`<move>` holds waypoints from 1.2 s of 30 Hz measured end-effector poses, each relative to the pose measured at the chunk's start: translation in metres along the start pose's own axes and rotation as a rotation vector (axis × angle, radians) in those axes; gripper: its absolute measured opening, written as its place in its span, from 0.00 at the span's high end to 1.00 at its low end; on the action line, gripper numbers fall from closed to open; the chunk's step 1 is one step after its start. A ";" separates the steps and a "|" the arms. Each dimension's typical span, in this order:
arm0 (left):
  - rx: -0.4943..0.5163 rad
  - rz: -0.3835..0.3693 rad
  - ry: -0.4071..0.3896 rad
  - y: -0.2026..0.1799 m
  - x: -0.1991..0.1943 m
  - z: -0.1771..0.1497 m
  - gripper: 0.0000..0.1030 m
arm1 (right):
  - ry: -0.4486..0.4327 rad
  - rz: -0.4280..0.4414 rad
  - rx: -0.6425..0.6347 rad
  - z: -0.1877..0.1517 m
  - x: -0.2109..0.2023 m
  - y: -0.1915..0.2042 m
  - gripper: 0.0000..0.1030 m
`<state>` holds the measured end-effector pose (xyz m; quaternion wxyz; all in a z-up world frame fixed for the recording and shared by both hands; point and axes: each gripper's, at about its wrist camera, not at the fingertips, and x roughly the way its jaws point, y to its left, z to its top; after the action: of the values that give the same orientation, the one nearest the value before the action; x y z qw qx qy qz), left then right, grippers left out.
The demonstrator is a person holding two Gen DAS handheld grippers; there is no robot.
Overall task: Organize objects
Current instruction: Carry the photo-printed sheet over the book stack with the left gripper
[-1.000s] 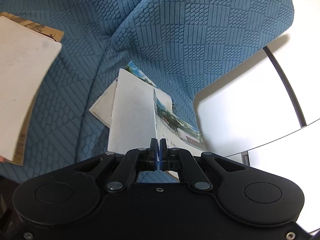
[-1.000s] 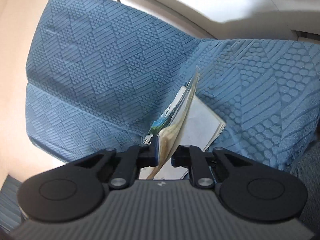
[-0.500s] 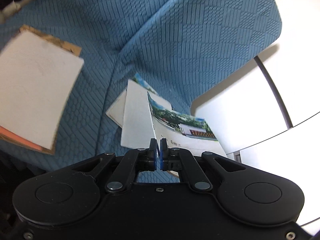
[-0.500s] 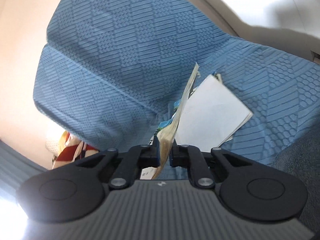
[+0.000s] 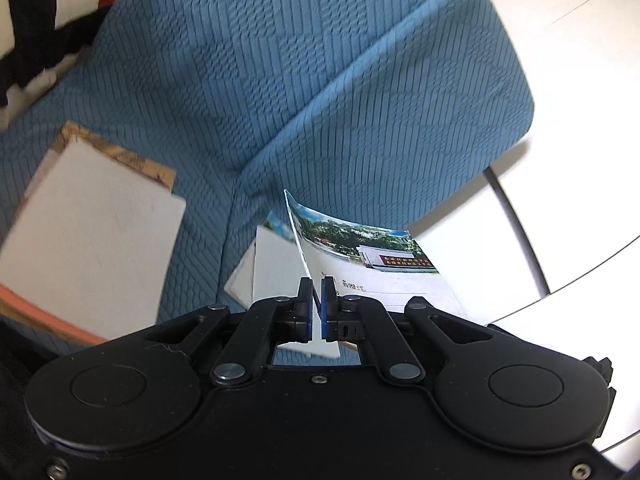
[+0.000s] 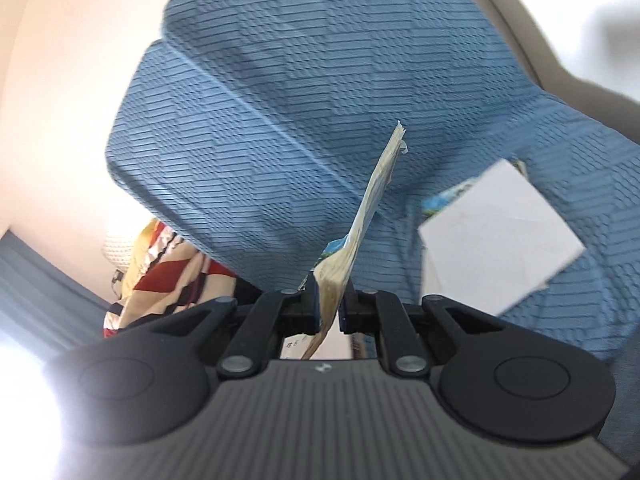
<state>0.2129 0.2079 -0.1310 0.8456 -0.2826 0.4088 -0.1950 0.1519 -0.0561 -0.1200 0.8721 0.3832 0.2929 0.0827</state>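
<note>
Leftmost in the left wrist view, a white-faced book (image 5: 88, 248) with a worn brown edge lies on the blue quilted cover (image 5: 280, 80). Next, the left gripper (image 5: 316, 294) pinches a thin booklet (image 5: 360, 256) with a photo cover, raised above white papers (image 5: 276, 272) — floor tiles (image 5: 560, 200) beyond. Meanwhile the right gripper (image 6: 330, 300) clamps a thicker, yellowed booklet (image 6: 372, 200) edge-on; loose white sheets (image 6: 496, 240) rest on the cover to its right.

Both wrist cameras look steeply down along their jaws, close above the shared blue sofa cover (image 5: 248, 80).
</note>
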 end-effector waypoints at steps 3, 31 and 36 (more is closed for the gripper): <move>0.018 0.008 -0.017 0.005 -0.009 0.012 0.97 | -0.004 0.016 -0.018 0.000 0.007 0.018 0.89; -0.119 0.131 -0.108 0.154 -0.053 0.064 0.97 | 0.178 0.050 -0.108 -0.072 0.139 0.090 0.89; -0.124 0.162 -0.074 0.174 -0.040 0.056 0.97 | 0.205 0.009 -0.124 -0.090 0.154 0.081 0.89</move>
<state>0.2513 0.3809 -0.1903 0.8541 -0.3072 0.4100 -0.0898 0.2319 0.1122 -0.1792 0.8593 0.3194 0.3730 0.1434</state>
